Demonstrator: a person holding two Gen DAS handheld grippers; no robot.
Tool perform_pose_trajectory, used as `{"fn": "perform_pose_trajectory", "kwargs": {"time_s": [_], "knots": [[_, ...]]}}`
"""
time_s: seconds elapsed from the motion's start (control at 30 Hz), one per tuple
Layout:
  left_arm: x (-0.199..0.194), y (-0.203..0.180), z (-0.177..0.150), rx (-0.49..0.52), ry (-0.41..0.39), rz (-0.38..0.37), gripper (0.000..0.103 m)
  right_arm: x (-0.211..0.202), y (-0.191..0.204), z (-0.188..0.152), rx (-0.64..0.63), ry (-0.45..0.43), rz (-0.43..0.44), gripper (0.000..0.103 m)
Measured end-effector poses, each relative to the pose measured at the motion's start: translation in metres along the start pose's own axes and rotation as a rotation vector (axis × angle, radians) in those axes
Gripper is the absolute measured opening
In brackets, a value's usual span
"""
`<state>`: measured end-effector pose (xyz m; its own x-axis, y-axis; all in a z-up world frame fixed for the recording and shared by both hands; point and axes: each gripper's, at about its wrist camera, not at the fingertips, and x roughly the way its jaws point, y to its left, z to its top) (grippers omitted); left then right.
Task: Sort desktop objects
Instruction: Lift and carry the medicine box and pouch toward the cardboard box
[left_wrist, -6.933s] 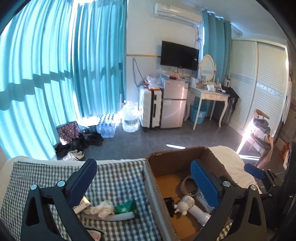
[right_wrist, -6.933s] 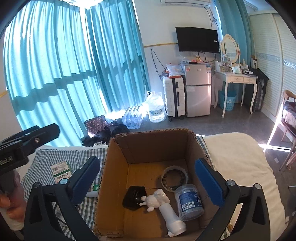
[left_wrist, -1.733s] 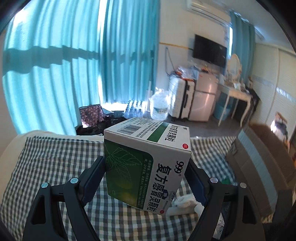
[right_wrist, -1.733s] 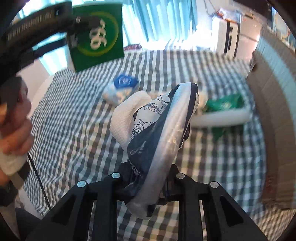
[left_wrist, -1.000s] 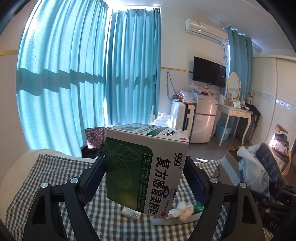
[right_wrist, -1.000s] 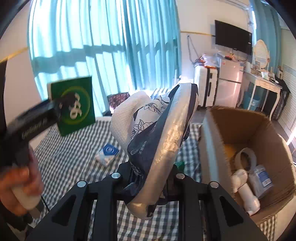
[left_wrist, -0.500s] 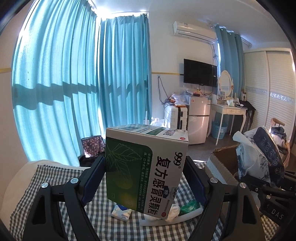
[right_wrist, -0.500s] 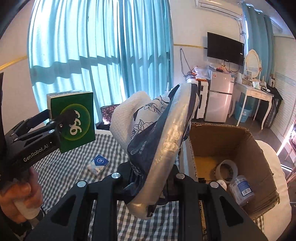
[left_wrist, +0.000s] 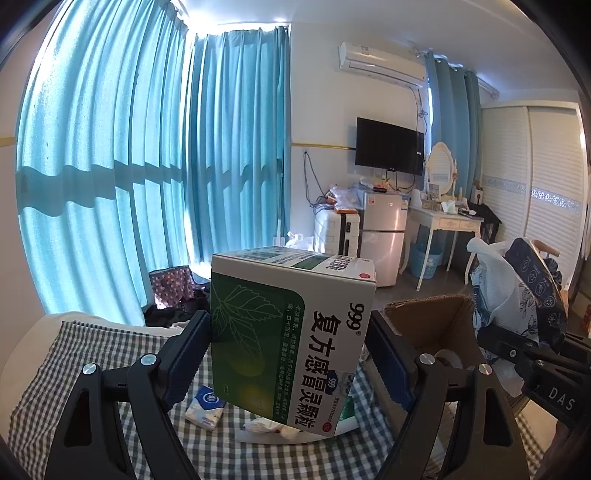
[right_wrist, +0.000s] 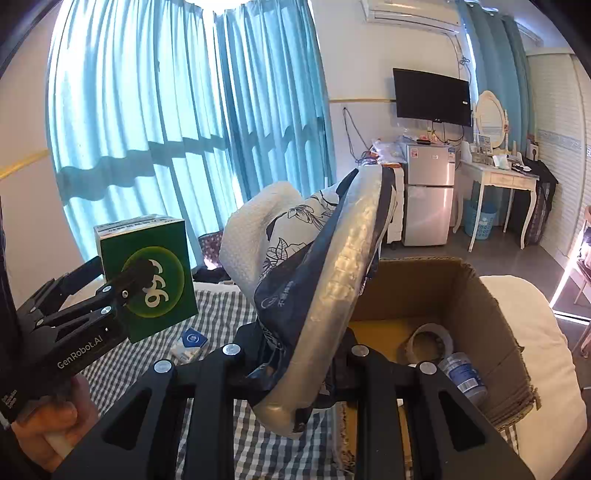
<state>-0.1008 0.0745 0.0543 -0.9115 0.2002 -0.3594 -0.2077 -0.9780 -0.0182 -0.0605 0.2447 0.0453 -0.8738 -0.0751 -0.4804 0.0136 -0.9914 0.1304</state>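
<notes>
The left tongs pinched a green-and-white medicine box between their blue pads, holding it in the air above the checked cloth. The right tongs were pressed nearly together on a navy floral wet-wipes pack, which stood up tilted toward one o'clock in the right wrist view. In that view an open cardboard box sat at three o'clock of the pack, holding a tape roll and a small clear jar. A blue-and-white tissue packet lay on the cloth at seven o'clock below the medicine box. A bare hand gripped the left tongs' handle.
</notes>
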Motion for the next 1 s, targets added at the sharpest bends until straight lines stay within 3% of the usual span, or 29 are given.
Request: {"fn": "perform_pose_trajectory", "kwargs": {"time_s": [0.2, 1.0], "knots": [[-0.003, -0.018, 0.009, -0.026, -0.011, -0.004, 0.085, -0.012, -0.022, 0.005, 0.019, -0.023, -0.022, 0.023], [0.007, -0.119, 0.024, 0.041, -0.012, -0.123, 0.085, -0.048, -0.105, 0.019, 0.071, -0.081, -0.117, 0.023]]}}
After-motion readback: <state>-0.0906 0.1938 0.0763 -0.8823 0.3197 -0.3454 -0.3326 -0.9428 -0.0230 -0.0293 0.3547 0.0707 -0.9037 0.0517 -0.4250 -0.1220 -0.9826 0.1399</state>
